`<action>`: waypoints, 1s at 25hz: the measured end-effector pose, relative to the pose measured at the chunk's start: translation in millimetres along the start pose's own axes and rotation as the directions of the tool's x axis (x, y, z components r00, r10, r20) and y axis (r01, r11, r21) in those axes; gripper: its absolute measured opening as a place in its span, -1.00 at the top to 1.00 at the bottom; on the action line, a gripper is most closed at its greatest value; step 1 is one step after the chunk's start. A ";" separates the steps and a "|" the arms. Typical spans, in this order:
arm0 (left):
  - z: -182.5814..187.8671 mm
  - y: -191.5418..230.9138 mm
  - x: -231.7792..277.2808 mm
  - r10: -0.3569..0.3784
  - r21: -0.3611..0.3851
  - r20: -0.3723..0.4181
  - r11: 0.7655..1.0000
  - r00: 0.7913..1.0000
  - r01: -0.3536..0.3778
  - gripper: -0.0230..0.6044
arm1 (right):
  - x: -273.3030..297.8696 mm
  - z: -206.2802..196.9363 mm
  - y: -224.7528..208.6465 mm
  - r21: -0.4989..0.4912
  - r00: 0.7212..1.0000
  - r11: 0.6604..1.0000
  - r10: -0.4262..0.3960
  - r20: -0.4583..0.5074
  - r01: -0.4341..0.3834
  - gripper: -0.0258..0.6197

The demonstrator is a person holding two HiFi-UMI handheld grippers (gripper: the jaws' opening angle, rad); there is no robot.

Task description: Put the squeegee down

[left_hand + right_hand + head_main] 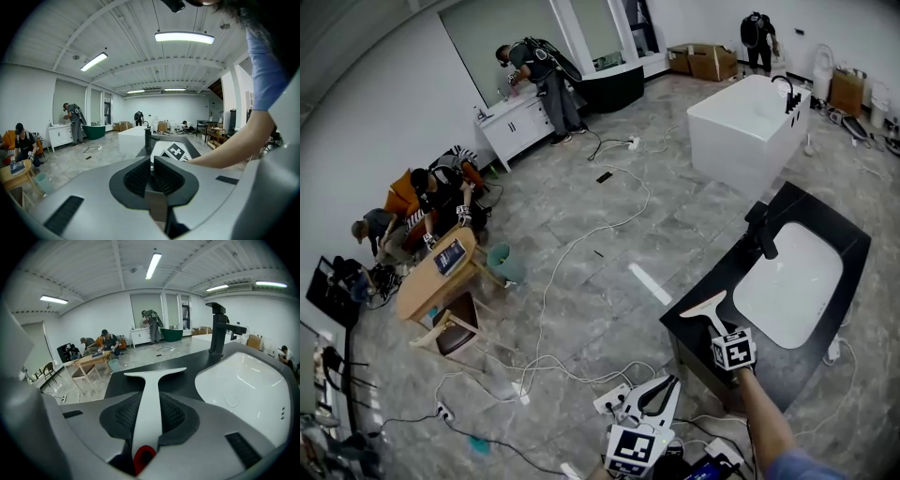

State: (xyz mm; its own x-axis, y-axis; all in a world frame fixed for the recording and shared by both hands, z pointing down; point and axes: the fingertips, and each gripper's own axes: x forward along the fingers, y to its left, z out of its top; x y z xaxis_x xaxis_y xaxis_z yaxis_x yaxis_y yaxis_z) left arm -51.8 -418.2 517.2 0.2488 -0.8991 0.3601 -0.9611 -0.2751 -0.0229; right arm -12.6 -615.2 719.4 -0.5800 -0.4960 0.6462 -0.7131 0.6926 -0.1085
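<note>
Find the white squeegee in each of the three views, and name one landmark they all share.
Head view: the squeegee is at lower right, just left of the white basin.
Left gripper view: it cannot be made out here.
Right gripper view: the squeegee is at centre, handle clamped between the jaws, blade pointing away.
Shared landmark: the black faucet.

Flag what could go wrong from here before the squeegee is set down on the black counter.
The squeegee, clamped in the right tool, is over the narrow strip of counter between its outer edge and the basin. If it is released off-centre, it could slide off to the floor or tip into the basin.
</note>
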 end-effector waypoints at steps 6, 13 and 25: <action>-10.6 3.5 -10.5 0.024 -0.014 -0.024 1.000 0.999 -0.024 0.82 | 5.5 1.8 -1.0 -0.057 0.998 0.997 -0.055 -0.002 0.055 0.59; 0.6 6.5 -29.1 0.036 0.008 0.005 0.999 0.999 -0.036 0.82 | -5.1 -8.7 4.9 0.021 0.998 0.998 -0.055 -0.019 0.055 0.22; 15.6 3.9 -73.4 0.005 0.015 0.092 1.000 0.996 -0.006 0.82 | -119.2 18.3 45.7 0.113 0.986 0.994 -0.021 0.164 0.002 0.22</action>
State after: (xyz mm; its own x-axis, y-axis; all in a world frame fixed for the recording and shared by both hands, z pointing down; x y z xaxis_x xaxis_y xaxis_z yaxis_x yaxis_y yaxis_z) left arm -72.0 -358.6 476.1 0.2544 -0.9278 0.2728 -0.9607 -0.2749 -0.0390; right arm 16.7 -534.0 623.5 -0.6216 -0.5896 0.5157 -0.7545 0.6277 -0.1919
